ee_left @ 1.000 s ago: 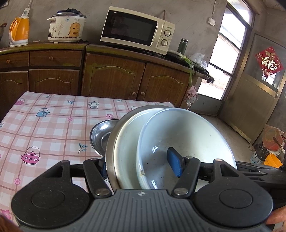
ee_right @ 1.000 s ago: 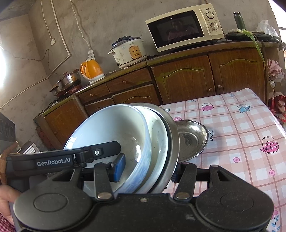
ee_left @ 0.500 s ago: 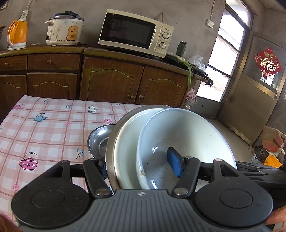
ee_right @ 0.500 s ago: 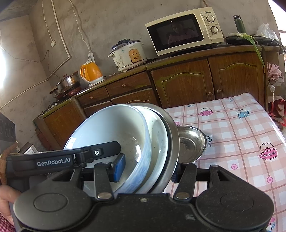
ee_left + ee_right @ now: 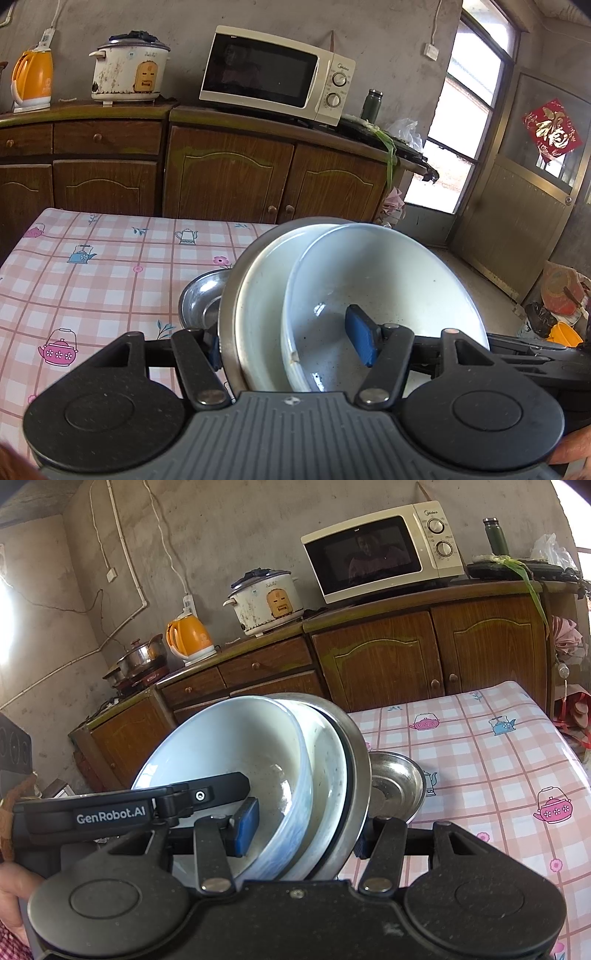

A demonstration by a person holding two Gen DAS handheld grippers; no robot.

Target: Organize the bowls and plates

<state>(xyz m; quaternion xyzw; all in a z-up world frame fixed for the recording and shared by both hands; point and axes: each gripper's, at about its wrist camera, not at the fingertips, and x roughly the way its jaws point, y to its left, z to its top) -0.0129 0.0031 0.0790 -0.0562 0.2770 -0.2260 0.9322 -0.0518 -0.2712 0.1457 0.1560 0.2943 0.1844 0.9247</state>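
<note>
Both tongs (image 5: 291,341) (image 5: 304,830) we see pinching nested bowls (image 5: 388,295) above the pink checked surface (image 5: 110,273), wooden cabinets (image 5: 229,181) behind.

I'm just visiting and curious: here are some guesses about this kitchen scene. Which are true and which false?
1. Both grippers grip one nested stack of dishes. True.
2. The stack's outermost dish is white ceramic. False: it is a metal dish, holding white bowls.
3. A small steel bowl rests on the checked tablecloth. True.
4. The microwave stands on the table. False: it is on the wooden cabinet.
5. The kettle is blue. False: orange.
</note>
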